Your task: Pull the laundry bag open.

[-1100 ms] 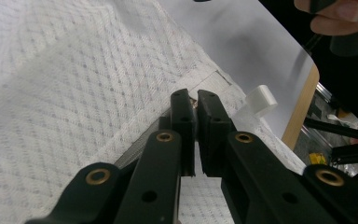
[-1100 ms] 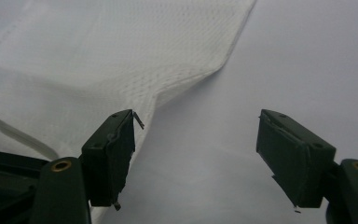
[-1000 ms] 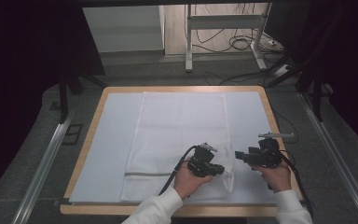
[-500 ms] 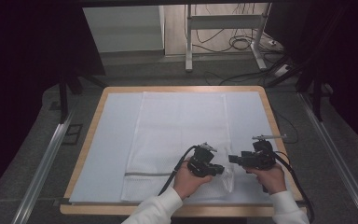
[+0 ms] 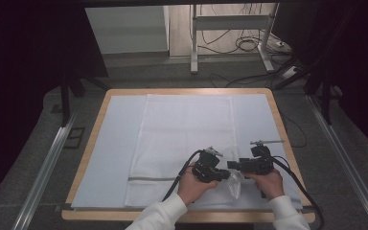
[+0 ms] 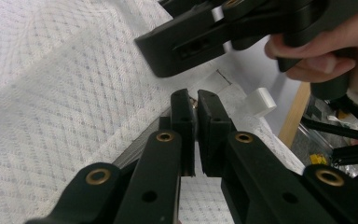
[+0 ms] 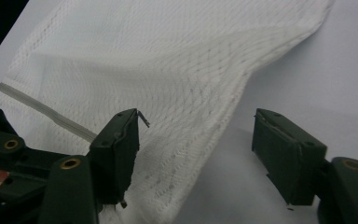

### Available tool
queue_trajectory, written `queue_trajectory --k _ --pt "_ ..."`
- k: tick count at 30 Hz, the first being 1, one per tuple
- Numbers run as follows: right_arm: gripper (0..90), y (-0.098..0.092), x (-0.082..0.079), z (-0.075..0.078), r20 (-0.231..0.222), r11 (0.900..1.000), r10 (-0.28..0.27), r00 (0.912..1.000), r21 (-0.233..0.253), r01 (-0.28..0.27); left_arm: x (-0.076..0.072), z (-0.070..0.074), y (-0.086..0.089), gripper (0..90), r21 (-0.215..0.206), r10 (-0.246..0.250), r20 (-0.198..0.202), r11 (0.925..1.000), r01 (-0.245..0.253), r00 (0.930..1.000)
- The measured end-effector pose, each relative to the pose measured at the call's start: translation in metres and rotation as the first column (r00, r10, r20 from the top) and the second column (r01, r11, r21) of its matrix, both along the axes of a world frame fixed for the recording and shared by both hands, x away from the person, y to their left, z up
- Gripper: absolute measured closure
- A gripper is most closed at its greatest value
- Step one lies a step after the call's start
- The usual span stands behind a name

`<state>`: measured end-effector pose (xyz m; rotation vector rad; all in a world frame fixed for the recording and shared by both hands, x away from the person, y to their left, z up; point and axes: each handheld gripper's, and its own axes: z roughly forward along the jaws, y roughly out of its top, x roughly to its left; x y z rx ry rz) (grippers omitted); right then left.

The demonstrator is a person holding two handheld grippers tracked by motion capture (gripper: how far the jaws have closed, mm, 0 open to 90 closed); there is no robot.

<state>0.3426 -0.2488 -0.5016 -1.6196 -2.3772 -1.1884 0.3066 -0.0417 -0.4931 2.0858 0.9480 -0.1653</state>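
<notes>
Both forearms enter from the bottom edge of the high view, white sleeves to the wrists. Left hand (image 5: 194, 184) grips the left claw (image 5: 223, 175), jaws pressed together with only a thin slit between them. Right hand (image 5: 267, 181) holds the right claw (image 5: 234, 165), jaws spread wide apart. The two claw tips sit just beside each other, pointing inward.
</notes>
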Motion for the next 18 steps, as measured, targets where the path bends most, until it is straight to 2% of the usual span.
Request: queue_trajectory --k 5,10,13,14,16,17,18 --pt "36.2 0.006 0.002 -0.006 -0.028 1.000 0.012 0.9995 0.010 -0.012 0.000 -0.001 0.000 86.7 -0.002 0.000 0.001 1.0000 0.000 1.0000" --pt "45.8 0.010 0.004 -0.008 -0.036 0.999 0.027 0.9990 0.026 -0.026 -0.001 0.000 0.000 86.7 -0.002 0.000 0.001 1.0000 0.000 1.0000" --pt "53.5 0.013 0.005 -0.009 -0.049 0.998 0.042 0.9979 0.038 -0.040 -0.001 -0.001 0.001 86.7 -0.004 0.001 0.000 1.0000 -0.001 1.0000" --pt "61.2 0.013 0.005 -0.010 -0.047 0.998 0.044 0.9979 0.038 -0.042 -0.001 -0.001 0.001 86.7 -0.006 0.001 -0.002 1.0000 -0.001 1.0000" --pt "69.0 0.013 0.005 -0.009 -0.042 0.998 0.050 0.9978 0.042 -0.049 -0.001 -0.002 0.001 86.7 -0.005 0.000 -0.002 1.0000 0.000 1.0000" --pt "69.0 0.013 0.005 -0.009 -0.042 0.998 0.050 0.9978 0.042 -0.049 -0.001 -0.002 0.001 86.7 -0.005 0.001 -0.003 1.0000 -0.001 1.0000" --pt "72.8 0.013 0.005 -0.009 -0.041 0.998 0.057 0.9976 0.043 -0.055 -0.001 -0.003 0.001 86.7 -0.007 0.003 -0.005 1.0000 -0.003 1.0000"
